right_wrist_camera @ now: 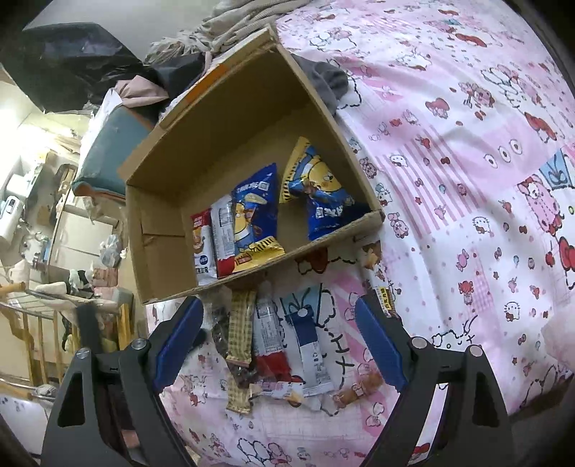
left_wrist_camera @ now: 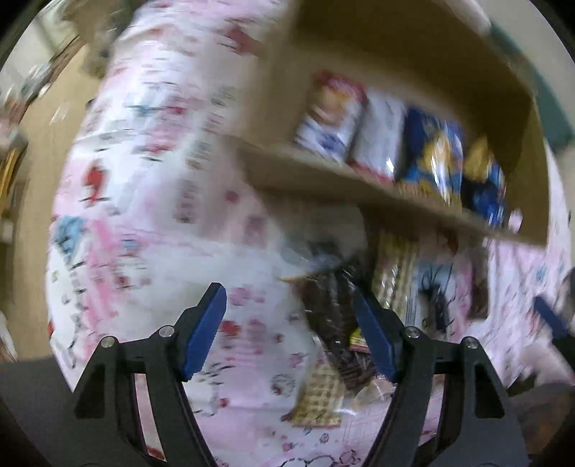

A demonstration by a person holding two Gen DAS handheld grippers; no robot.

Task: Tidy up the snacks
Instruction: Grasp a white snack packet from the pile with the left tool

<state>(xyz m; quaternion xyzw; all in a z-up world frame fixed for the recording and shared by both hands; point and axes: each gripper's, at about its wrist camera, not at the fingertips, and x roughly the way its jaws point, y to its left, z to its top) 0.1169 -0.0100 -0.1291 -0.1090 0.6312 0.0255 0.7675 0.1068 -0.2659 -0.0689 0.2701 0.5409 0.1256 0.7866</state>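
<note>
A cardboard box lies open on a pink cartoon-print bedsheet. Inside it stand several snack packets, among them a blue chip bag and a second blue bag. In front of the box lies a loose pile of snacks: a yellow checked bar, a blue-and-white packet and a small sausage-like snack. My right gripper is open above this pile. My left gripper is open and empty; its view is blurred and shows the box and the pile.
Grey clothes and a knitted blanket lie behind the box. A teal cushion sits at the bed's edge. To the left, beyond the bed, are a wooden rail and cluttered shelves.
</note>
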